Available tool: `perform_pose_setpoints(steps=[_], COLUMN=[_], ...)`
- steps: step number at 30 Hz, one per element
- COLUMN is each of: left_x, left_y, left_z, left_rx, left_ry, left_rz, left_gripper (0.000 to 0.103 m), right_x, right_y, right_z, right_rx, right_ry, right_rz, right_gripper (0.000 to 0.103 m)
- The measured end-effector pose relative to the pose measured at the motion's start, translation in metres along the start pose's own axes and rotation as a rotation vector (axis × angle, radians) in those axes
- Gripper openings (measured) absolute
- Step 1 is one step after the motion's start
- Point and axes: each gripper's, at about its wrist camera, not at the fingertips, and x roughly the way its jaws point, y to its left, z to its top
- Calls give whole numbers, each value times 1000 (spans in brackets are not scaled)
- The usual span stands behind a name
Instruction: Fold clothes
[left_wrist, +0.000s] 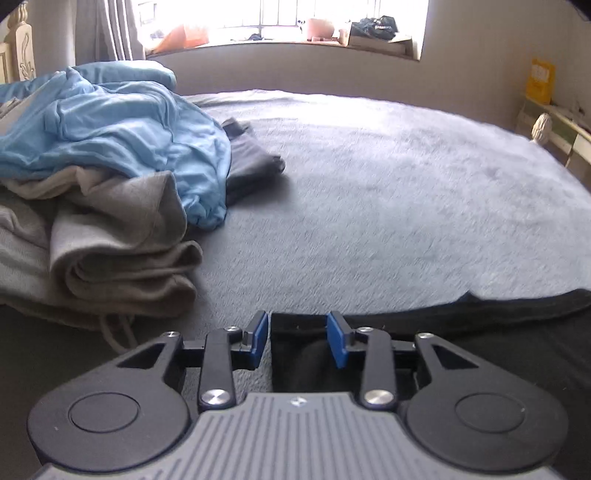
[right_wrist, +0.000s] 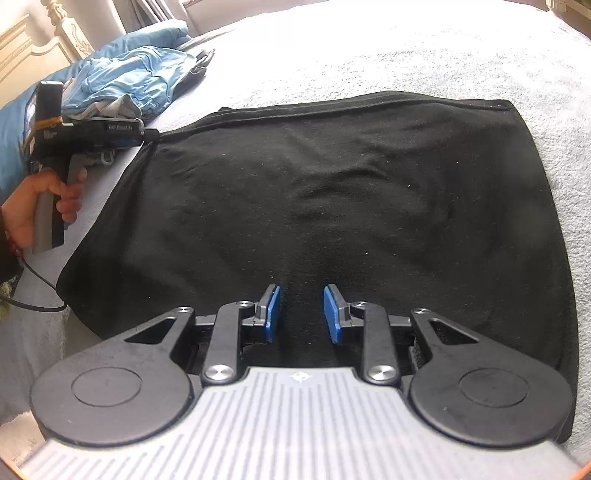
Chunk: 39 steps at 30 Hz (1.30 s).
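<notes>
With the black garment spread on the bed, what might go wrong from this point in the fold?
1. The left tongs stand open around the black garment's corner; it may slip free and sag.
2. The right tongs sit over mid-fabric with a gap, so closing could pinch a bunched ridge instead of an edge.
3. The pile of blue and grey clothes lies close by; a sweeping fold might drag into it.
</notes>
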Motion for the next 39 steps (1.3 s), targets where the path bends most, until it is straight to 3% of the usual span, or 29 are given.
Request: perform_pose_setpoints(steps=[4, 6, 11, 16, 23, 30, 39], left_x=[-1, 6, -25, -84, -127, -127, -123], left_y=[-16, -13, 40, 74, 51, 18, 2], left_z=[-2, -3, 3, -5, -62, -116, -143], left_rx=[43, 37, -161, -150, -46, -79, -7], left_ry=[23, 47, -19, -16, 119, 190, 187], left_rz=[-81, -36, 109, 128, -31, -194, -224], left_gripper=[38, 39, 39, 43, 46, 45, 45], right_x=[3, 3, -4, 4, 16, 12, -2], right_y=[-1, 0, 3, 12, 48, 74, 80], right_z=[1, 3, 8, 12, 10, 5, -4], right_rx=[12, 13, 12, 25, -19, -44, 102], right_ry=[6, 8, -9, -4, 0, 44, 39], right_rz=[1, -2, -20, 2, 45, 6, -19], right_gripper=[25, 25, 25, 25, 25, 25, 27])
